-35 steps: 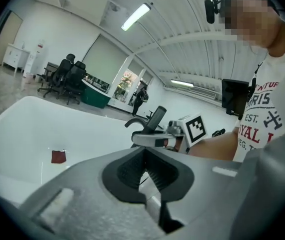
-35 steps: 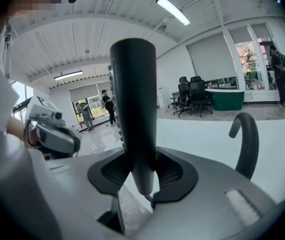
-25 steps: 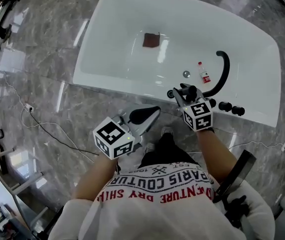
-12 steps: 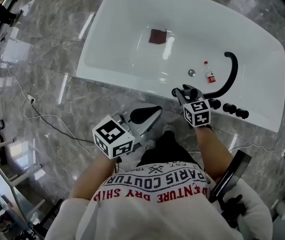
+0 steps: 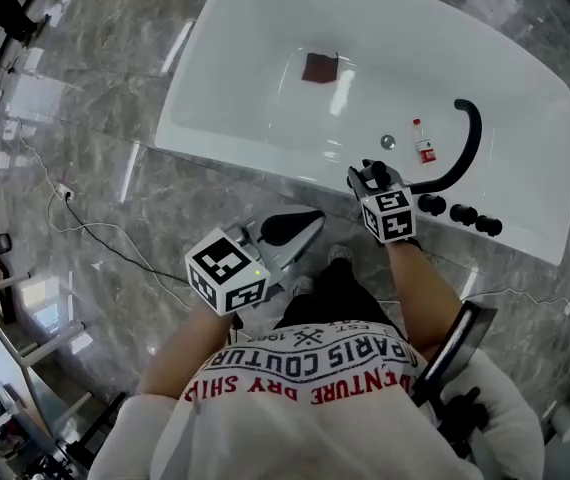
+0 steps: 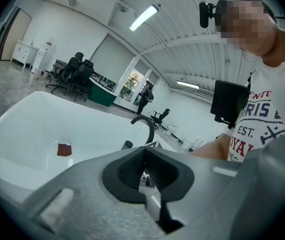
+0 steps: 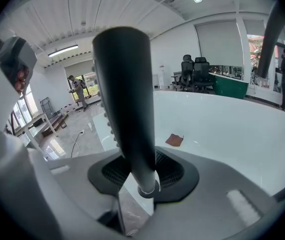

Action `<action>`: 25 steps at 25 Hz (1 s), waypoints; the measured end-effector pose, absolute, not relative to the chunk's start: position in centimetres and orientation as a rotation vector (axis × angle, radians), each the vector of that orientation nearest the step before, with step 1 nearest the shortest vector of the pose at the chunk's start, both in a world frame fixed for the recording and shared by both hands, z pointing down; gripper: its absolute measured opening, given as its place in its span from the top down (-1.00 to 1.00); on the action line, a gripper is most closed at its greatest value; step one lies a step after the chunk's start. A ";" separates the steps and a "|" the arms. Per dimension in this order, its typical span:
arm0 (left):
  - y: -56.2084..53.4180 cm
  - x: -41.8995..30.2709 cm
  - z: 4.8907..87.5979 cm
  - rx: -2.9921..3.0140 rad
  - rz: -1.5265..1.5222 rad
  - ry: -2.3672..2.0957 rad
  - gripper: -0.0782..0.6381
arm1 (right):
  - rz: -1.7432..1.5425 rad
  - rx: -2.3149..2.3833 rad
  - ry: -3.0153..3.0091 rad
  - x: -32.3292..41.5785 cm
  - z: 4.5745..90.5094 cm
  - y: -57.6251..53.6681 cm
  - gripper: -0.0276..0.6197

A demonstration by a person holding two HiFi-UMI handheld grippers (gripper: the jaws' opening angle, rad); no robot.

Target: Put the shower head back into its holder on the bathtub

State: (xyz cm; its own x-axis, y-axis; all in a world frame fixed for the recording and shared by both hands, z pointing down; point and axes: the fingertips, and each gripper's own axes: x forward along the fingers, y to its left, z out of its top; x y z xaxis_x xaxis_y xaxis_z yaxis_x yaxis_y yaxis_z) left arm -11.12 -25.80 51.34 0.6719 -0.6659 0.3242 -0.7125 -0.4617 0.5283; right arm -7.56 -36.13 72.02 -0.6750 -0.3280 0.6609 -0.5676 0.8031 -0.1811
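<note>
Currently the black shower head (image 7: 125, 99) is clamped by its handle in the right gripper (image 5: 370, 176) and held upright over the bathtub rim (image 5: 265, 163), presumably for lowering into its holder, which cannot be made out. The left gripper (image 5: 305, 226) is kept closed and empty, back from that rim, so free room is left there.

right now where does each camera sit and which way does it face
Head view: on the person's head, steeply down at the bathtub; shirt and forearms show.
Left claw view: on the left claw, across the tub; shut jaws, person's torso show.
Right claw view: on the right claw, into the tub; jaws hold the shower head.
Both claw views share the brown cloth.
</note>
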 end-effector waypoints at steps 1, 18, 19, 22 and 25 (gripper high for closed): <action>-25.8 -11.2 51.4 2.236 0.094 -1.060 0.78 | 0.498 0.653 -2.360 -7.6 72.2 -36.0 0.52; -23.2 -11.0 49.9 2.278 0.127 -1.011 0.78 | 0.628 0.618 -2.390 -5.7 67.5 -32.2 0.34; -22.7 -10.8 49.4 2.289 0.130 -1.001 0.78 | 0.662 0.617 -2.407 -5.2 66.2 -31.2 0.34; -20.5 -10.4 48.1 2.313 0.165 -0.977 0.78 | 0.756 0.593 -2.491 -4.3 60.7 -27.0 0.70; -18.5 -9.7 46.8 2.365 0.219 -0.963 0.78 | 0.702 0.665 -2.569 -3.2 53.6 -23.2 0.91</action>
